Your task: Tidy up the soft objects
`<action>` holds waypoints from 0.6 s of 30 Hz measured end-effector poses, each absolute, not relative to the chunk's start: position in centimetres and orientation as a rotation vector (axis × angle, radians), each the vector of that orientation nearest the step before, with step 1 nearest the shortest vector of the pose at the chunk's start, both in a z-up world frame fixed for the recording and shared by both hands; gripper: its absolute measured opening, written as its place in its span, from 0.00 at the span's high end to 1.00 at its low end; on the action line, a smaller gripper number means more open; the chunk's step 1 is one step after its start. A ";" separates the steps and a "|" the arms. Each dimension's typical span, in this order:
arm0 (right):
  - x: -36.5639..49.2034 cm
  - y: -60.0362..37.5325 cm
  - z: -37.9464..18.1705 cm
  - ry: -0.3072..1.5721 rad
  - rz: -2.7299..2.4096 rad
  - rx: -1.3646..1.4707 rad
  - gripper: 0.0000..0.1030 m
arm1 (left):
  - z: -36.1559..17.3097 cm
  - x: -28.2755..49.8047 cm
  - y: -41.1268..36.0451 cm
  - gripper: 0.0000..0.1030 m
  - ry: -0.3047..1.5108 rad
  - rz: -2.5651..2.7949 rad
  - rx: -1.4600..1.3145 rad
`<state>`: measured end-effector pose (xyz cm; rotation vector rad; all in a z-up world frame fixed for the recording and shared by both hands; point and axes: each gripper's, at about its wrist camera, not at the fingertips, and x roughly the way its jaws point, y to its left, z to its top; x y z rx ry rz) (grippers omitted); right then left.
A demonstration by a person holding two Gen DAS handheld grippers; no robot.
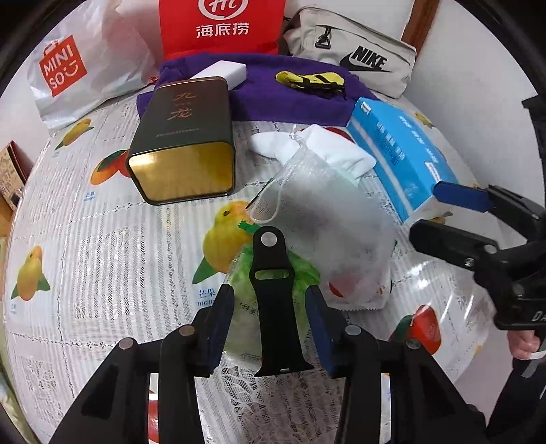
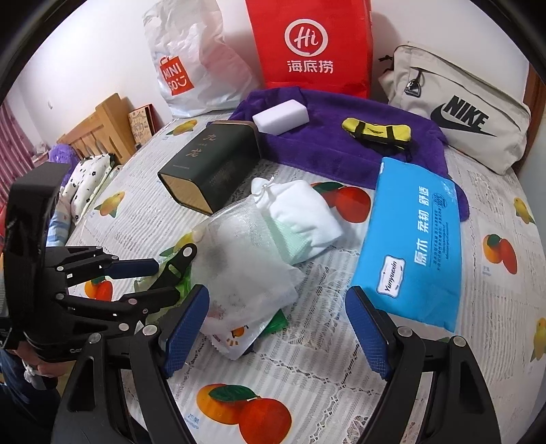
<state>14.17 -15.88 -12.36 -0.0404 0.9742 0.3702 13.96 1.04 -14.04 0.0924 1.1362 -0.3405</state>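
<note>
A black watch strap [image 1: 273, 300] lies lengthwise between the pads of my left gripper [image 1: 269, 290], over a green packet [image 1: 303, 273]. The pads stand apart from the strap on both sides, so the gripper is open. Just beyond it sits a white mesh drawstring bag [image 1: 327, 218] with folded white cloth [image 1: 327, 143] behind. In the right wrist view my right gripper [image 2: 278, 293] is open wide, its left pad beside the mesh bag [image 2: 239, 266] and its right pad by the blue tissue pack [image 2: 416, 239]. The left gripper [image 2: 163, 280] and the strap [image 2: 177, 263] show at the left there.
A dark green tin [image 1: 184, 136] lies on its side to the left. Behind is a purple towel [image 1: 273, 102] with a white sponge block [image 1: 221, 73] and a yellow-black pouch [image 1: 310, 80]. A Miniso bag [image 1: 78, 68], a red bag [image 1: 221, 27] and a Nike pouch [image 1: 361, 58] line the wall.
</note>
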 end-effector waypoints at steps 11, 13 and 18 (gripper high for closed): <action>13.7 -16.1 -12.4 0.972 0.375 -0.037 0.21 | -13.4 13.7 0.2 0.79 1.095 -0.310 0.163; 13.7 -16.1 -12.2 0.969 0.376 -0.036 0.21 | -12.6 13.5 0.8 0.79 1.079 -0.321 0.135; 14.1 -15.3 -11.9 0.964 0.394 -0.049 0.21 | -10.8 14.0 2.9 0.79 1.044 -0.284 0.075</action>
